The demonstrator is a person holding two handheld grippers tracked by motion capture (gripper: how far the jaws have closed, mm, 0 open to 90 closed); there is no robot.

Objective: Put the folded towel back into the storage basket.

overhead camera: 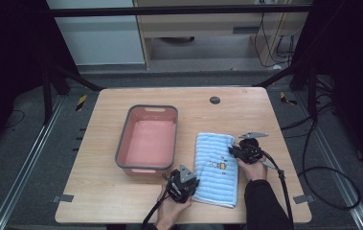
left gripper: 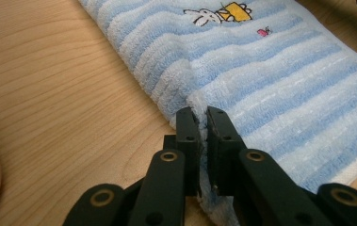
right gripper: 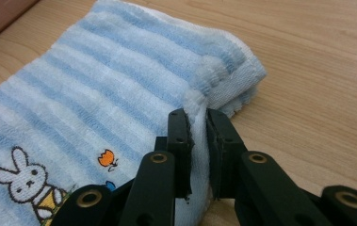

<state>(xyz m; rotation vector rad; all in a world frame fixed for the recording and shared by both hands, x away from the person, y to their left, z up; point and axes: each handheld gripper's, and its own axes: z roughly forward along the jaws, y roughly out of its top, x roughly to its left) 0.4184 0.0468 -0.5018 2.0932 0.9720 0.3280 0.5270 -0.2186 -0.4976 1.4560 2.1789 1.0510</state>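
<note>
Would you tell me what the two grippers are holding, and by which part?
Both pinch the folded blue striped towel: the left gripper its near left edge, the right gripper its far right edge.

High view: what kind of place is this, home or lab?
Likely a lab recording station, not a home: a bare wooden table framed by black metal struts, loose cables on grey carpet, and only staged props, a pink plastic basin and a folded blue striped towel.

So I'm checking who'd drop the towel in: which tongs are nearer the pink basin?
Left. The left tongs pinch the towel's near left edge, just off the pink basin's front corner. The right tongs grip its far right edge, across the towel.
</note>
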